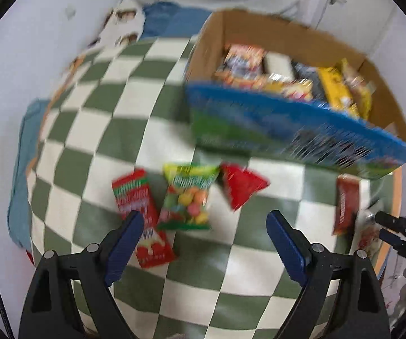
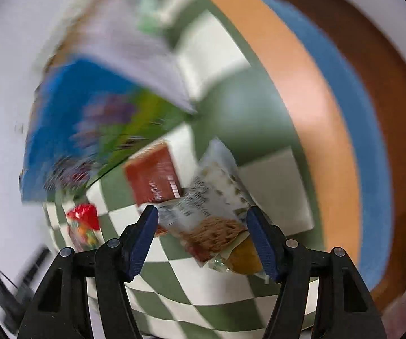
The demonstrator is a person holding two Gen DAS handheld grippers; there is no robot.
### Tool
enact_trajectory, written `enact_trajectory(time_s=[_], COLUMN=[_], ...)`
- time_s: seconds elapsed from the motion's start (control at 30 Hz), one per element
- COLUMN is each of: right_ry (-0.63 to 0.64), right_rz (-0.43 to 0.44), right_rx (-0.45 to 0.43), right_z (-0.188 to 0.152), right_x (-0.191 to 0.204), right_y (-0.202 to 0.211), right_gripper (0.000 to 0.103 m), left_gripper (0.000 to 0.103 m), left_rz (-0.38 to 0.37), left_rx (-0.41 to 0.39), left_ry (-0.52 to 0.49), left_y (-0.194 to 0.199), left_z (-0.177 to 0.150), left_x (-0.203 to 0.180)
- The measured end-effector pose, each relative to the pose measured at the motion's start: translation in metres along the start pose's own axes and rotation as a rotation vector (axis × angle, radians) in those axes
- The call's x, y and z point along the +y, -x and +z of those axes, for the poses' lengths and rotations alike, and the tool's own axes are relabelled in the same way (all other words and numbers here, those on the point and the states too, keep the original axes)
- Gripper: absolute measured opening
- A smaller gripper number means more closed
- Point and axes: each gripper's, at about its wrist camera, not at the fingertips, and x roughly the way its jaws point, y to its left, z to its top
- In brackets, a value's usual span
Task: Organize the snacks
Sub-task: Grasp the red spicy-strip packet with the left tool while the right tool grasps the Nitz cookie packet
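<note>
Now | right gripper (image 2: 202, 220) parted astride clear snack packet (image 2: 217, 197) | left gripper (image 1: 204, 227) wide above candy bag (image 1: 187, 197)

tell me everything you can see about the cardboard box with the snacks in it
The box is open-topped, plain brown cardboard inside, with a blue and green printed outer wall facing the camera. It stands upright on the checkered cloth and holds a row of packets, red, yellow and dark. Motion blur hides its print. Neither gripper touches it.

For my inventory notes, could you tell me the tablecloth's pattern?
Green-and-white checked tablecloth, clearest in the left wrist view.
</note>
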Motion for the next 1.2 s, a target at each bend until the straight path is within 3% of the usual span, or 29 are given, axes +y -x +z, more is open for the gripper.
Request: enact_trajectory(time_s=[0.1, 0.2, 0.3, 0.47, 0.6, 0.8, 0.9, 1.03, 1.1, 1.17, 1.2], right_ry=[-0.071, -0.044, 0.101, 0.372, 0.476, 0.359, 0.293, 0.182, 0.121, 0.071, 0.061], right_rz=[0.03, -0.005, -0.045, -0.128, -0.177, -0.058, -0.033, -0.005, 0.012, 0.025, 0.019], right_rx=[-0.02, -0.048, -0.042, 0.01, 0.014, -0.042, -0.074, -0.04, 0.005, 0.031, 0.037], right_z=[0.005, 0.011, 0.008, -0.032, -0.063, -0.065, -0.061, -0.062, -0.065, -0.065, -0.066], right_x=[-0.009, -0.002, 0.026, 0.08, 0.101, 0.096, 0.081, 0.062, 0.054, 0.05, 0.049], right_y=[-0.015, -0.02, -0.026, -0.047, -0.055, -0.019, 0.0, 0.006, -0.007, -0.024, -0.032], right_gripper=[0.072, 0.073, 0.072, 0.071, 0.073, 0.082, 0.082, 0.082, 0.082, 0.082, 0.082], left_gripper=[0.089, 0.089, 0.089, 0.089, 0.089, 0.089, 0.089, 0.088, 0.079, 0.056, 0.055], left_rz=[0.013, 0.012, 0.016, 0.032, 0.039, -0.02, -0.092, -0.079, -0.06, -0.046, -0.035], left_rx=[0.048, 0.081, 0.103, 0.137, 0.199, 0.317, 0.375, 0.322, 0.288, 0.277, 0.277], left_ry=[0.04, 0.079, 0.126, 0.189, 0.217, 0.287, 0.332, 0.302, 0.26, 0.206, 0.173], left_y=[-0.015, -0.023, -0.029, -0.037, -0.051, -0.096, -0.125, -0.13, -0.127, -0.123, -0.122], left_z=[-0.008, -0.012, -0.015, -0.022, -0.029, -0.025, -0.016, -0.001, 0.003, 0.001, -0.002], left_x=[0.015, 0.03, 0.05, 0.082, 0.102, 0.115, 0.118, 0.111, 0.106, 0.1, 0.096])
